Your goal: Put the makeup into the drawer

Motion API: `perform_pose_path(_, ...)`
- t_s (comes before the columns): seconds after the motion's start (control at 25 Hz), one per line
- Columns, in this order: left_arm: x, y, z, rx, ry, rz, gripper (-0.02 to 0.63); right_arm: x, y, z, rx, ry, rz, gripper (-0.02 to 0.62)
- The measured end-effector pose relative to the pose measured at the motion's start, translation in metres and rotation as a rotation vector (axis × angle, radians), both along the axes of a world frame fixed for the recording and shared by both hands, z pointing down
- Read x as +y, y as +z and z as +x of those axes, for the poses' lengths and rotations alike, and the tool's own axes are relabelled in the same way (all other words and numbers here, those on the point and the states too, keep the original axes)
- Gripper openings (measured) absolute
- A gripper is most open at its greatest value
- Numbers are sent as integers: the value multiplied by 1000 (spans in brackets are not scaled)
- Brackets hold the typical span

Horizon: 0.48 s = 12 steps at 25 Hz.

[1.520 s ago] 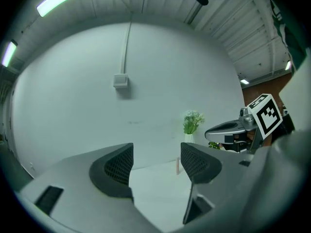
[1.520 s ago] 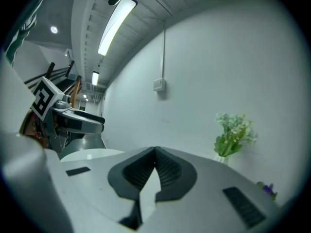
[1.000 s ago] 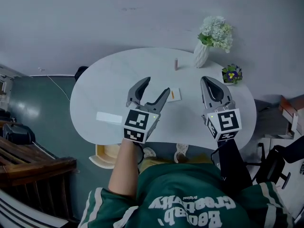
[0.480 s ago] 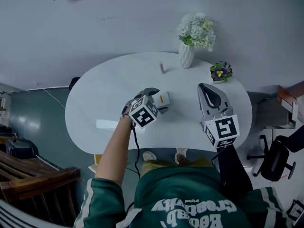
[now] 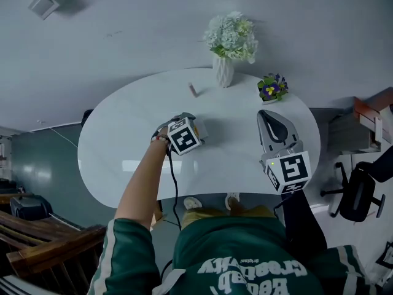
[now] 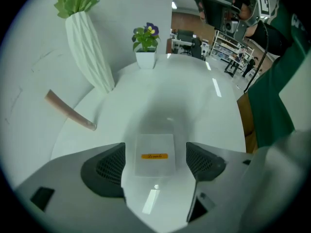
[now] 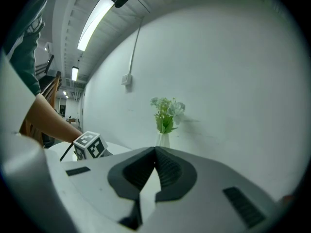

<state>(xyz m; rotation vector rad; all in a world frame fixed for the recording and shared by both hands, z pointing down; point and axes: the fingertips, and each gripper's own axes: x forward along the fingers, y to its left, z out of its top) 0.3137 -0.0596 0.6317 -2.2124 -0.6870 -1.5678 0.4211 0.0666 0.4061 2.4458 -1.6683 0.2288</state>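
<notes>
Over the counter point(image 5: 123, 146), tips the left tool point(image 6: 156, 171) steeply down, lower than a second ago, jaws opening astride the flat white makeup case point(image 6: 154, 149) lying untouched there; holds the right tool point(image 7: 155, 154) closed, empty.

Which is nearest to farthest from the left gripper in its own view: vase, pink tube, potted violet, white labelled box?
1. White labelled box, between the opening jaws.
2. Pink tube, ahead, left.
3. Vase, behind the tube, left.
4. Potted violet, farthest, centre back.
</notes>
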Motion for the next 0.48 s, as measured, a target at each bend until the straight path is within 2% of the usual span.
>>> perform_pose_path(0.4, -4, 28, 0, -130, 19, 11, 379, 3, 12, 8, -13, 5, -11, 5)
perform_pose_path(0.48, -2, 27, -1, -158, 31, 33, 315, 2, 12, 8, -12, 2, -10, 5)
